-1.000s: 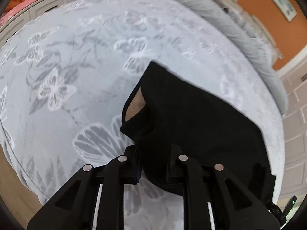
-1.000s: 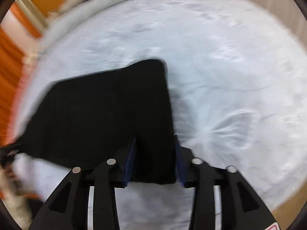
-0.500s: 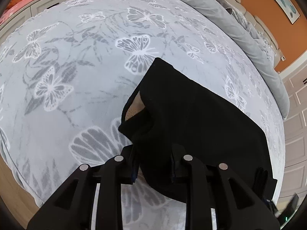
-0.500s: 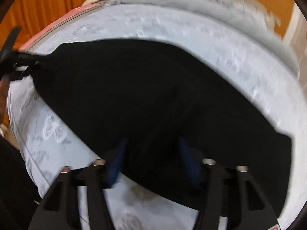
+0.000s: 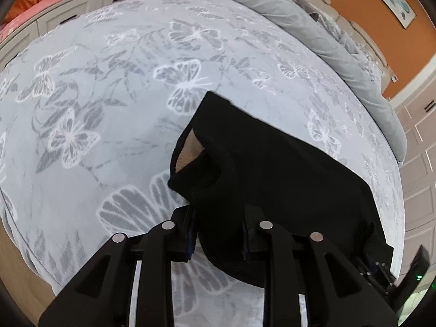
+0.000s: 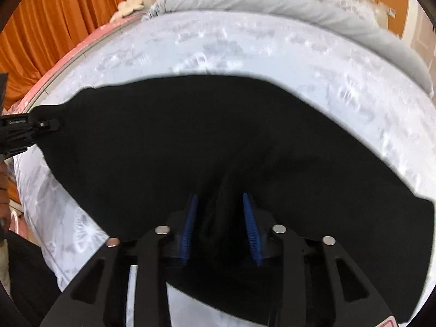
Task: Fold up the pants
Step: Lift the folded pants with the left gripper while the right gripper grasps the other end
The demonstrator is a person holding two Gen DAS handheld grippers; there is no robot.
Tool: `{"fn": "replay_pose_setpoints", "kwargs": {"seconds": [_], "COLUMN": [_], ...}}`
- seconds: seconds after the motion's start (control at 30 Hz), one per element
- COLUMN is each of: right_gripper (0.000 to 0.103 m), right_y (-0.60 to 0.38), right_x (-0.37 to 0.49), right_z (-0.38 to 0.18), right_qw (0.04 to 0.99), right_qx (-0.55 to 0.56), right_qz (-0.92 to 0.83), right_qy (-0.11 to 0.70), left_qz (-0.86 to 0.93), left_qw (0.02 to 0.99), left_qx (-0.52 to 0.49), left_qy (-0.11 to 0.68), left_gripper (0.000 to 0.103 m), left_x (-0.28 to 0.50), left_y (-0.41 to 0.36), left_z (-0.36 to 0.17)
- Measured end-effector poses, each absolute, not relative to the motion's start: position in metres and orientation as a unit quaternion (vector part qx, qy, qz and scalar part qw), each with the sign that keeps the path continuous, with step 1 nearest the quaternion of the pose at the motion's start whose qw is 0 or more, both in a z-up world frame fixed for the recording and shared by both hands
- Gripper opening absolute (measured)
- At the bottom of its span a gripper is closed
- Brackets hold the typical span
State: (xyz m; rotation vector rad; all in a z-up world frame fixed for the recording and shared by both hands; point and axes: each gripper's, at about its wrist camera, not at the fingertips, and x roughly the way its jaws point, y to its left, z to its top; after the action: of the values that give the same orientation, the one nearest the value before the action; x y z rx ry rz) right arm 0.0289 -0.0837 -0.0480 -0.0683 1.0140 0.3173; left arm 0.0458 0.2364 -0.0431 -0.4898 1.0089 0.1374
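No legible writing is seen; small print on the left gripper (image 6: 43, 124) at the left edge of the right wrist view is too blurred. Black pants (image 5: 272, 179), tan lining showing, are spread on the butterfly bedspread (image 5: 109, 109), pinched by the left gripper (image 5: 218, 234). Right gripper (image 6: 220, 223) fingers are closing around bunched fabric.

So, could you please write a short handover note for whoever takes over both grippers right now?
Left gripper: shut on one end of the black pants, where a tan lining shows.
Right gripper: jaws closing on a bunched fold of the pants.
Pants: stretched between the two grippers across the butterfly bedspread, mostly lying flat.
Done: both ends gripped and the garment laid out lengthwise.
Left: probably bring one end over onto the other, release, then smooth it.
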Motion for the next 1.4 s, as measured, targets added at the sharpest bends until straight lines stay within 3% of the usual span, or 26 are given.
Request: {"fn": "replay_pose_setpoints", "kwargs": {"seconds": [0.03, 0.07, 0.13, 0.2, 0.23, 0.4, 0.43, 0.5, 0.53, 0.57, 0.7, 0.8, 0.93, 1.07, 1.13, 1.23, 1.3, 1.33, 1.4], "right_gripper": [0.040, 0.055, 0.070, 0.070, 0.070, 0.070, 0.070, 0.070, 0.070, 0.070, 0.070, 0.070, 0.071, 0.071, 0.071, 0.071, 0.071, 0.071, 0.071], "right_y": [-0.092, -0.104, -0.136, -0.172, -0.185, -0.239, -0.244, -0.250, -0.255, -0.255, -0.262, -0.260, -0.247, -0.232, -0.224, -0.214, -0.210, -0.208, -0.205], "right_x": [0.025, 0.021, 0.018, 0.016, 0.019, 0.025, 0.021, 0.022, 0.021, 0.015, 0.013, 0.011, 0.012, 0.011, 0.012, 0.015, 0.018, 0.019, 0.021], "right_z": [-0.034, -0.019, 0.009, 0.021, 0.022, 0.013, 0.013, 0.009, 0.008, 0.006, 0.003, 0.002, -0.003, -0.006, -0.007, -0.008, -0.010, -0.011, -0.010], "right_qw": [0.871, 0.882, 0.912, 0.929, 0.928, 0.916, 0.916, 0.916, 0.915, 0.914, 0.911, 0.910, 0.908, 0.907, 0.907, 0.906, 0.906, 0.905, 0.905], "right_qx": [-0.018, -0.002, 0.018, 0.016, 0.020, 0.100, 0.097, 0.085, 0.087, 0.092, 0.098, 0.090, 0.069, 0.056, 0.052, 0.052, 0.051, 0.052, 0.051], "right_qz": [0.155, 0.154, 0.114, 0.048, 0.030, 0.012, 0.005, -0.009, -0.010, -0.009, -0.008, -0.001, 0.006, 0.014, 0.017, 0.024, 0.025, 0.026, 0.028], "right_qy": [0.466, 0.445, 0.394, 0.368, 0.370, 0.389, 0.390, 0.393, 0.394, 0.395, 0.402, 0.404, 0.413, 0.417, 0.418, 0.419, 0.420, 0.421, 0.421], "left_qz": [0.057, 0.048, 0.032, 0.014, -0.009, -0.134, -0.159, -0.181, -0.172, -0.162, -0.075, 0.046, 0.200, 0.246, 0.223, 0.203, 0.168, 0.168, 0.164], "left_qw": [0.852, 0.861, 0.880, 0.897, 0.904, 0.918, 0.915, 0.908, 0.906, 0.907, 0.897, 0.855, 0.812, 0.770, 0.748, 0.766, 0.771, 0.772, 0.779], "left_qx": [-0.224, -0.213, -0.183, -0.156, -0.148, -0.093, -0.084, -0.082, -0.083, -0.088, -0.159, -0.287, -0.371, -0.415, -0.433, -0.416, -0.420, -0.416, -0.418], "left_qy": [0.469, 0.460, 0.437, 0.414, 0.400, 0.362, 0.360, 0.368, 0.378, 0.380, 0.406, 0.430, 0.405, 0.416, 0.451, 0.446, 0.448, 0.451, 0.438], "left_gripper": [0.023, 0.024, 0.024, 0.024, 0.020, 0.020, 0.025, 0.047, 0.073, 0.086, 0.088, 0.091, 0.091, 0.091, 0.097, 0.098, 0.094, 0.078, 0.021], "left_x": [0.045, 0.044, 0.040, 0.037, 0.035, 0.025, 0.020, 0.016, 0.015, 0.015, 0.030, 0.034, 0.005, -0.007, 0.005, 0.023, 0.039, 0.050, 0.056], "left_y": [0.232, 0.227, 0.209, 0.186, 0.169, 0.064, 0.038, 0.005, -0.008, -0.010, 0.039, 0.134, 0.227, 0.272, 0.281, 0.276, 0.273, 0.272, 0.272], "left_z": [-0.036, -0.028, -0.008, 0.012, 0.022, 0.059, 0.062, 0.057, 0.049, 0.045, 0.023, -0.010, -0.037, -0.062, -0.082, -0.076, -0.078, -0.079, -0.076]}}
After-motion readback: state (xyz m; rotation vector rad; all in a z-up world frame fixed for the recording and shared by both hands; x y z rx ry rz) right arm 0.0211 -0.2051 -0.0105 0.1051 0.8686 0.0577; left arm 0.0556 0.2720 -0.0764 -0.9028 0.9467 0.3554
